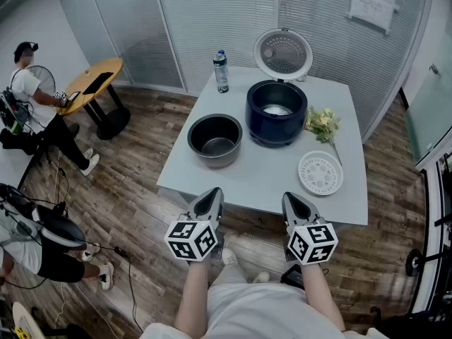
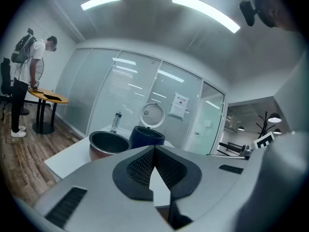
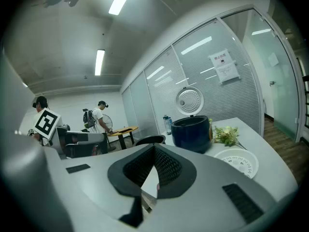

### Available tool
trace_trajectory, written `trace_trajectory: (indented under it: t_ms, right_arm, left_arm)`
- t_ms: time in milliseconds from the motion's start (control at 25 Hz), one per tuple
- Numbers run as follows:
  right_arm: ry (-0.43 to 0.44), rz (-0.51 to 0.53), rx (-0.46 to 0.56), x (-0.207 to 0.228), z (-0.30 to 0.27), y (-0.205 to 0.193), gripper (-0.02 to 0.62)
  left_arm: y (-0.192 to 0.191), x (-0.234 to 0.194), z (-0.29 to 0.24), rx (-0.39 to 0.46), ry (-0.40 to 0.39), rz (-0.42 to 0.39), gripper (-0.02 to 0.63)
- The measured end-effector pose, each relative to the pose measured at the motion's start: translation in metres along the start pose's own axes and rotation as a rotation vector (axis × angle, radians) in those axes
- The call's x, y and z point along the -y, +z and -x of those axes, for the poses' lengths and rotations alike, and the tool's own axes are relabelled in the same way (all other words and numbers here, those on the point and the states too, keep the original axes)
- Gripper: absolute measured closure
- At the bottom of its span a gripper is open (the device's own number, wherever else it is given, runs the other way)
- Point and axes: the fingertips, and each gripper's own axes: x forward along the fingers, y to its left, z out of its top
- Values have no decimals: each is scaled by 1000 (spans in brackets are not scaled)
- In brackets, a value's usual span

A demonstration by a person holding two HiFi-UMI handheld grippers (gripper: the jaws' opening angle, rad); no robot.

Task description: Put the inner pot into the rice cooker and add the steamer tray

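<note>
The dark blue rice cooker (image 1: pixel 276 111) stands on the white table (image 1: pixel 247 179) with its round lid (image 1: pixel 282 52) raised. The metal inner pot (image 1: pixel 215 139) sits on the table left of the cooker. The white perforated steamer tray (image 1: pixel 320 173) lies near the table's front right. My left gripper (image 1: pixel 212 198) and right gripper (image 1: pixel 295 201) hover side by side just in front of the table's near edge, both shut with nothing between the jaws. The pot (image 2: pixel 108 144) and cooker (image 2: pixel 146 137) show in the left gripper view; the cooker (image 3: pixel 191 132) and tray (image 3: pixel 236 162) in the right gripper view.
A water bottle (image 1: pixel 221 71) stands at the table's back left, and a bunch of green leaves (image 1: pixel 323 123) lies right of the cooker. A small wooden table (image 1: pixel 97 82) and seated people (image 1: pixel 28 101) are at the left, glass partitions behind.
</note>
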Motion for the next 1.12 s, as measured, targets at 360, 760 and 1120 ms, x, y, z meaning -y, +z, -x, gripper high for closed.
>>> trace_trajectory:
  t_ms: [360,760,1120]
  right_arm:
    - [14,2,-6,1,1,-1,578]
    - [3,-14,-1,10,1,-4,578]
    - [89,-58,-12,8,4,-12,420]
  left_arm:
    - [2,-4,2,7,28,28,596]
    - [0,-2,-5,4,27,32,596]
    - [1,-2,-1,53,15,69,348]
